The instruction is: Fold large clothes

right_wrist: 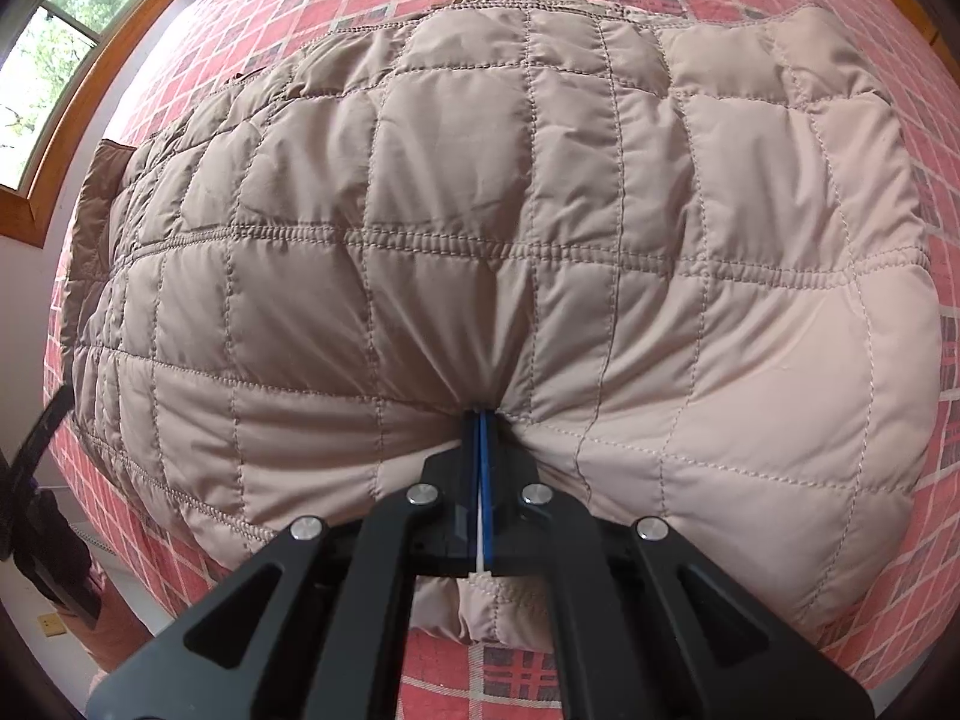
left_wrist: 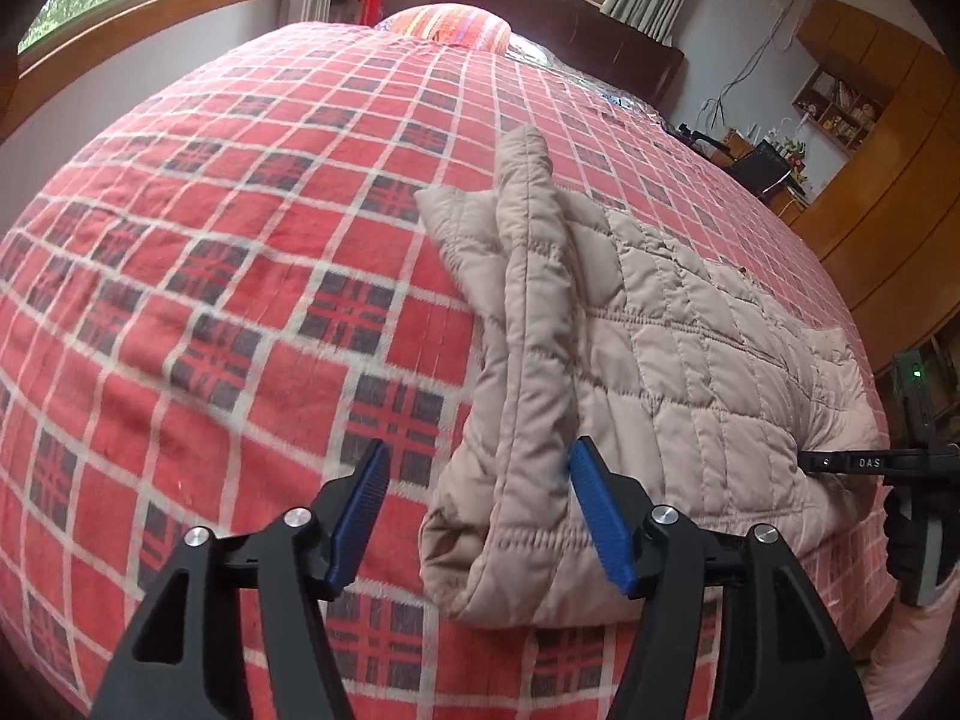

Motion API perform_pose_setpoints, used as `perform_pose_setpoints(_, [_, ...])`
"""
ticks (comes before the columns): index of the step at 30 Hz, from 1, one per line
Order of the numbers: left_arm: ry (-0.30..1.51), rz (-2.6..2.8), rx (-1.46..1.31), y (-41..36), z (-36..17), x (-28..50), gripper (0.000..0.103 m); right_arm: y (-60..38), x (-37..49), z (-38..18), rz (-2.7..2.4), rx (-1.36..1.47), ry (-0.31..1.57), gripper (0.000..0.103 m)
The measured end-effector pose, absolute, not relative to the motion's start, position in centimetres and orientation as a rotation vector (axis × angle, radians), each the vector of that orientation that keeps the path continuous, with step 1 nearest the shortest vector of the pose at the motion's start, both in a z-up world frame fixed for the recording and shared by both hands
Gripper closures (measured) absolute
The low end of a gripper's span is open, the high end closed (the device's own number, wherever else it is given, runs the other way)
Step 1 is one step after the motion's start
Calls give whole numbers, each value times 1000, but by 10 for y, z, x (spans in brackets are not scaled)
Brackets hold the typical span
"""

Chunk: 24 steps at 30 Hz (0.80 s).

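Your right claw (right_wrist: 483, 420) is clenched on the near edge of the beige quilted jacket (right_wrist: 480, 228), lying partly folded on the plaid bed cover (left_wrist: 210, 300), apparently anchoring it, while your left claw (left_wrist: 474, 516) stands released astride its folded edge.

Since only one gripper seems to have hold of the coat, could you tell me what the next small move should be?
Probably close the left gripper on the beige quilted coat's near edge: its jaws stand open around that fold, while the right gripper already pinches the coat.
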<state>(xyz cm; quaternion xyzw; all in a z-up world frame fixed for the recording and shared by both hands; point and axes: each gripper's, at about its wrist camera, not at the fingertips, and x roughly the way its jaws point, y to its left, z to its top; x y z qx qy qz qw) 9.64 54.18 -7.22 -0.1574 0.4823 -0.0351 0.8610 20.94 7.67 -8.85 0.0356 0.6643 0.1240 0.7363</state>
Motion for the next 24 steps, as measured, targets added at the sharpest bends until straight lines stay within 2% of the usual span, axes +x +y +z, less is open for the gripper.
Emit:
perform_pose_setpoints(8, [1053, -197, -497, 545, -106, 95, 36, 75, 205, -86, 274, 78, 1446, 103])
perform_pose_setpoints(10, [1049, -208, -513, 545, -108, 98, 42, 75, 204, -86, 279, 88, 1447, 103])
perform_pose_setpoints(12, [1061, -217, -524, 542, -109, 98, 59, 74, 204, -87, 282, 94, 1453, 103])
perform_pose_setpoints(13, [1063, -218, -527, 541, -108, 98, 63, 74, 205, -87, 282, 95, 1455, 103])
perform_pose_setpoints(15, [1056, -209, -521, 537, -104, 96, 82, 73, 205, -87, 282, 92, 1457, 103])
perform_pose_setpoints(18, [1016, -192, -483, 521, -85, 92, 87, 72, 204, -84, 278, 90, 1459, 103])
perform_pose_setpoints(24, [912, -275, -319, 468, -26, 87, 87, 76, 202, -81, 269, 74, 1458, 103])
